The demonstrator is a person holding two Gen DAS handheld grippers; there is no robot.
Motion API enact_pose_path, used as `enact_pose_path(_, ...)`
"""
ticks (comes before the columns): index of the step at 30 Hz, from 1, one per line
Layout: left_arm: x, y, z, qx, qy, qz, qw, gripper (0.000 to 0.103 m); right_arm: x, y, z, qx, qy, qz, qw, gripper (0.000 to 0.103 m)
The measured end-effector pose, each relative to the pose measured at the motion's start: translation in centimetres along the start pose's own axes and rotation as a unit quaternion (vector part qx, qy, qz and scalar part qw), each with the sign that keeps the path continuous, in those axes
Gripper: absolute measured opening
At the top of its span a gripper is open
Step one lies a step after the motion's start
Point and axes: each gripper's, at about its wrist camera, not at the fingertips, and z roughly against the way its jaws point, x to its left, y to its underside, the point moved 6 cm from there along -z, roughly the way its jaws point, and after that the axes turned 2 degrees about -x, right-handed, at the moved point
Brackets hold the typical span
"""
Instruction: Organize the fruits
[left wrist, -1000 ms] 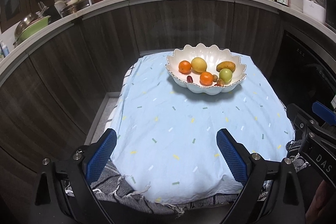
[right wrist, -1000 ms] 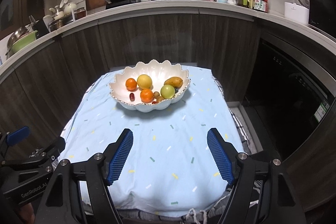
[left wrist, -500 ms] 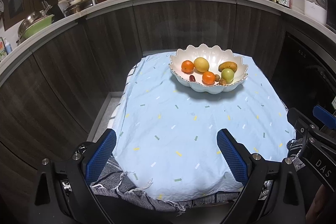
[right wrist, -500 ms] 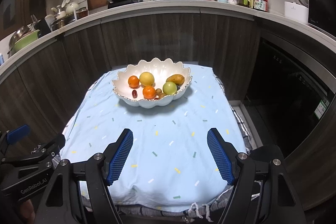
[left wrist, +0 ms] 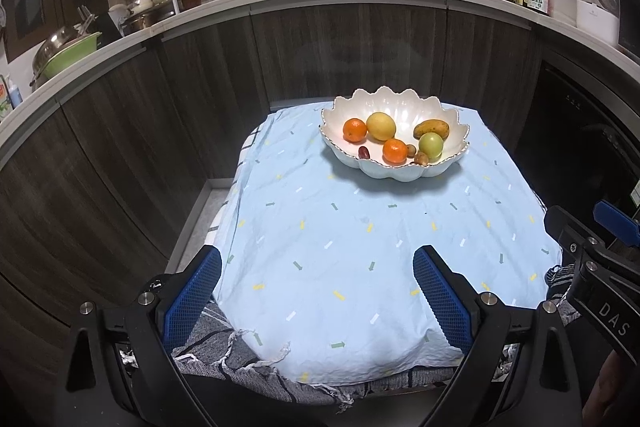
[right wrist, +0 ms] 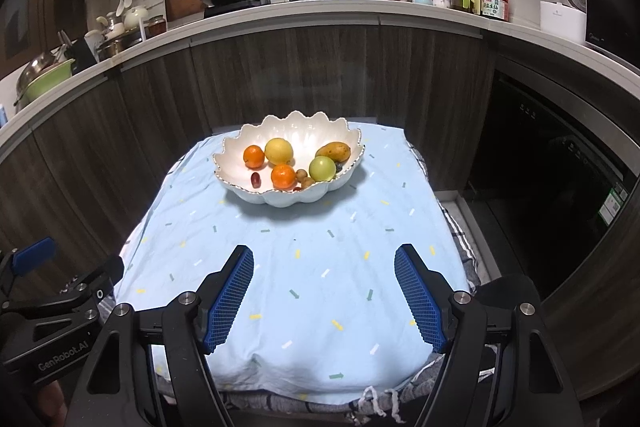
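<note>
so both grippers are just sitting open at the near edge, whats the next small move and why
Probably ease the right gripper forward toward the bowl. All the fruit, like the nearest orange, sits there at the far end, and both pairs of fingers are open and empty.

The left gripper and right gripper hang side by side, both angled downward. Each has its blue-padded fingers spread wide with nothing between them. Neither touches the other.
</note>
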Motion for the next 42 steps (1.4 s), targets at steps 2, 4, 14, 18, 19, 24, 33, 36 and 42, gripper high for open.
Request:
enact_pose_path(2, 0.02, -0.08, 0.01, -0.001, 0.000, 0.000, 1.0000, 0.098, -0.01, -0.02, 0.00, -0.001, 0.001, 0.001, 1.000, 0.074)
enact_pose_path(4, 0.05, -0.08, 0.05, -0.002, 0.000, 0.000, 1.0000, 0.098, -0.01, -0.02, 0.03, 0.000, 0.000, 0.001, 1.000, 0.074)
enact_pose_path(14, 0.11, -0.14, 0.12, -0.003, -0.001, -0.001, 1.0000, 0.098, -0.04, -0.02, 0.01, -0.001, 0.000, 0.000, 1.000, 0.074)
enact_pose_path(18, 0.08, -0.15, 0.15, -0.003, -0.001, -0.001, 1.0000, 0.098, -0.06, -0.01, 0.02, 0.000, 0.000, -0.001, 1.000, 0.074)
enact_pose_path(19, 0.10, -0.16, 0.18, -0.004, -0.002, -0.001, 1.0000, 0.098, -0.08, -0.02, -0.01, 0.000, 0.000, 0.000, 1.000, 0.074)
enact_pose_path(24, 0.03, -0.31, 0.21, -0.006, -0.006, -0.002, 1.0000, 0.097, -0.07, -0.01, -0.01, 0.000, -0.001, 0.000, 1.000, 0.074)
enact_pose_path(33, 0.21, -0.41, 0.32, -0.008, -0.004, -0.002, 1.0000, 0.097, -0.08, 0.00, 0.07, 0.000, -0.001, -0.001, 1.000, 0.074)
enact_pose_path(36, 0.28, -0.40, 0.34, -0.007, -0.003, -0.001, 1.0000, 0.097, -0.03, -0.01, 0.08, 0.001, -0.001, -0.001, 1.000, 0.074)
enact_pose_path(42, 0.20, -0.44, 0.30, -0.007, -0.002, -0.001, 1.0000, 0.097, 0.18, 0.02, 0.04, 0.004, -0.001, -0.005, 1.000, 0.074)
